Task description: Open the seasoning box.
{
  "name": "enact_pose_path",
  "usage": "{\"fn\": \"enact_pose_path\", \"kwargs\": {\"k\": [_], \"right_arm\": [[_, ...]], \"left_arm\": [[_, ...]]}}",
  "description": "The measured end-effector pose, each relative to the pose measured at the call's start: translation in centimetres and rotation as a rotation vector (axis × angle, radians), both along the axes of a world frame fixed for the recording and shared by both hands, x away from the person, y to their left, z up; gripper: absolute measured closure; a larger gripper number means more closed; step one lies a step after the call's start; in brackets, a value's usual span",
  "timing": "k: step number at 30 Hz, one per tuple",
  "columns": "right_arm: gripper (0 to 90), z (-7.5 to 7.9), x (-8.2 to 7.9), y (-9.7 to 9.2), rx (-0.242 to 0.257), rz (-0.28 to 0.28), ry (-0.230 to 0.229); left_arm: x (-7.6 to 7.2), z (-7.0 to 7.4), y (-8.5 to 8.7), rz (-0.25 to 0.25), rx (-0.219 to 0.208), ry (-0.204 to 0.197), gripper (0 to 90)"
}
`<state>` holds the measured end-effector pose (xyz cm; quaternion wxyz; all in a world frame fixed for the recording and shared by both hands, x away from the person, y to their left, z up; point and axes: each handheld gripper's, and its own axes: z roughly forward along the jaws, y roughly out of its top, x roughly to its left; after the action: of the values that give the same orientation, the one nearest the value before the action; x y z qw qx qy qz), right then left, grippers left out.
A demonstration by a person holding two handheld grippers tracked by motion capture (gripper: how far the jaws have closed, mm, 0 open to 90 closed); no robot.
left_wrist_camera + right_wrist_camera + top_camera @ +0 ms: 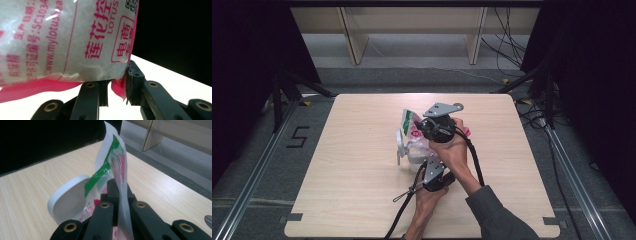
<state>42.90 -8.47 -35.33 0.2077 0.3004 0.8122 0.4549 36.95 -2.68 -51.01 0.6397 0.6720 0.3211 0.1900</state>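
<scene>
Your left gripper (117,92) pinches the pink bottom corner of the sugar bag (62,40) between narrowly parted jaws. Your right gripper (118,195) – jaws pressed together – clamps the bag's green-striped top edge; it hangs over mid-table (362,130), beside a white lid (67,200).

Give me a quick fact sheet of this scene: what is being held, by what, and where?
Held thing: plastic bag of white granules, pink print
Left gripper: pinching the bag's pink corner
Right gripper: shut on the bag's green-striped top edge
Nearby: white round lid, beside the bag
Surface: light wooden table
Holder: a person's hands, one on each gripper
</scene>
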Motion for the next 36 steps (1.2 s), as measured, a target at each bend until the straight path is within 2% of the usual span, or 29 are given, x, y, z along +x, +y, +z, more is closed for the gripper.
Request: {"fn": "enact_pose_path", "kwargs": {"k": [1,3,4,5,8,9,10,11,13,15,16,18,20,21,22,24,25,28,30,34,35,36], "right_arm": [[90.0,-0.15,0.01,0.17,0.005,-0.001,-0.009],[90.0,0.03,-0.03,0.04,0.013,-0.001,0.009],[90.0,0.02,0.14,-0.04,0.010,0.008,-0.018],[90.0,0.00,0.01,-0.03,0.009,-0.001,0.005],[90.0,-0.03,-0.10,0.16,-0.003,-0.002,0.007],[90.0,0.04,-0.06,0.08,0.009,0.000,0.007],[90.0,0.01,0.10,0.01,0.010,0.009,-0.012],[90.0,0.02,-0.07,0.05,0.006,-0.003,0.009],[90.0,-0.05,-0.09,0.22,-0.026,0.000,0.007],[90.0,0.01,0.04,0.14,-0.011,0.003,-0.006],[90.0,0.11,-0.01,0.03,-0.008,-0.003,0.010],[90.0,0.07,-0.01,0.08,-0.016,-0.003,0.012],[90.0,-0.07,0.04,0.17,-0.002,-0.009,0.000],[90.0,-0.02,0.04,0.12,-0.007,0.000,0.008],[90.0,0.01,0.07,0.09,-0.008,0.004,0.002],[90.0,0.04,0.15,0.10,-0.012,0.009,-0.018],[90.0,0.12,0.09,0.06,-0.011,0.011,-0.003],[90.0,0.16,0.13,0.00,-0.022,0.008,-0.013],[90.0,0.09,0.04,0.11,0.005,-0.011,-0.002],[90.0,0.14,0.07,0.14,-0.027,0.008,0.011],[90.0,0.13,0.12,0.15,-0.012,0.000,-0.003],[90.0,0.27,0.11,0.01,-0.015,0.008,0.004]], "left_arm": [[-0.01,0.03,0.00,0.000,0.000,-0.002,74.4],[-0.04,0.08,0.04,0.004,0.001,-0.004,74.4],[-0.01,0.07,0.05,0.000,0.001,-0.001,74.4],[-0.01,0.04,0.02,-0.002,0.001,0.000,74.4],[-0.06,0.09,-0.01,0.000,-0.005,-0.005,74.4],[-0.05,0.11,0.04,0.000,-0.002,-0.004,74.4],[-0.05,0.09,0.05,0.000,0.001,-0.001,74.5],[-0.03,0.03,0.02,-0.004,-0.001,-0.001,74.4],[-0.08,0.02,-0.10,-0.003,-0.007,-0.004,74.4],[-0.09,0.10,-0.05,-0.003,-0.001,-0.005,74.5],[-0.10,0.09,-0.05,-0.004,-0.001,-0.004,74.5],[-0.11,0.04,-0.13,-0.002,-0.005,-0.006,74.5],[-0.11,0.06,-0.11,-0.003,-0.004,-0.004,74.5],[-0.11,0.08,-0.09,-0.005,-0.005,-0.003,74.5],[-0.18,0.10,-0.11,0.008,-0.005,-0.005,74.4],[-0.16,0.15,-0.11,-0.002,-0.007,-0.009,74.5],[-0.16,0.15,-0.12,-0.002,-0.007,-0.008,74.5],[-0.15,0.17,-0.13,-0.004,-0.004,-0.009,74.5],[-0.15,0.17,-0.13,-0.004,-0.004,-0.009,74.5],[-0.17,0.20,-0.16,-0.008,-0.003,-0.012,74.5],[-0.17,0.23,-0.13,-0.005,-0.002,-0.013,74.5],[-0.15,0.25,-0.11,-0.007,0.000,-0.012,74.5]]}}
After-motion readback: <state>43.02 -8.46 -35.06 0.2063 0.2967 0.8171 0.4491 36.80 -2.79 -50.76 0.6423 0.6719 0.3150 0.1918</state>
